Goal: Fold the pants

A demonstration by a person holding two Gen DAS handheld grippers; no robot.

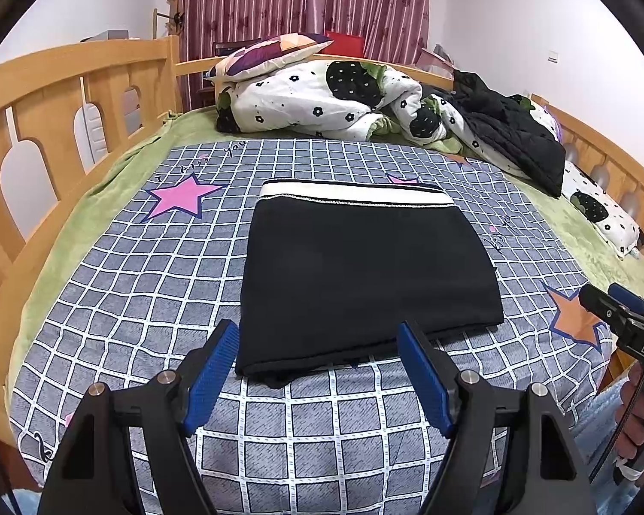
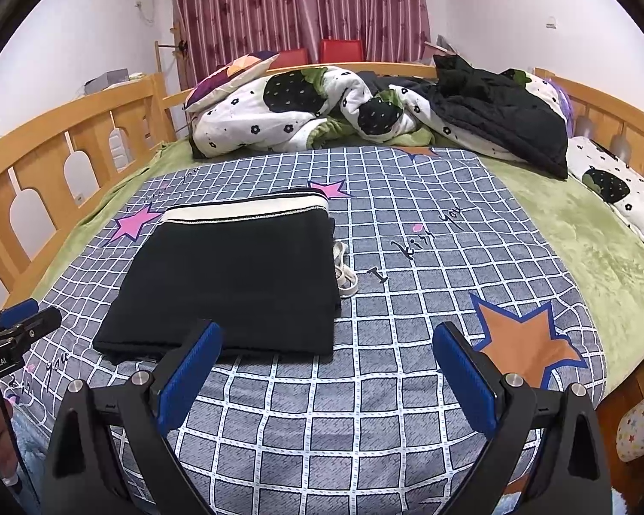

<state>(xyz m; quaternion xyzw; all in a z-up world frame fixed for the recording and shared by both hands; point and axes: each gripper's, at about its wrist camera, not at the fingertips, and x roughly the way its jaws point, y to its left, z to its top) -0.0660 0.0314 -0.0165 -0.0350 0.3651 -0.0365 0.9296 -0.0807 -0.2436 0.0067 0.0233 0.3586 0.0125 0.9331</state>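
The black pants point(image 1: 365, 274) lie folded into a flat rectangle on the grey checked sheet point(image 1: 159, 283), white waistband at the far end. My left gripper point(image 1: 320, 334) is open and empty, hovering just in front of the near folded edge. In the right wrist view the pants point(image 2: 236, 283) lie left of centre, with a white drawstring point(image 2: 343, 274) poking out at their right side. My right gripper point(image 2: 328, 339) is open and empty, near the pants' near right corner. Each gripper shows at the edge of the other's view: the right one point(image 1: 614, 304) and the left one point(image 2: 25, 317).
A crumpled black-and-white quilt point(image 1: 322, 98), a patterned pillow point(image 1: 270, 56) and a black jacket point(image 1: 506, 128) are piled at the bed's far end. Wooden rails point(image 1: 64, 98) run along both sides of the bed. A green blanket point(image 2: 579, 231) lies under the sheet.
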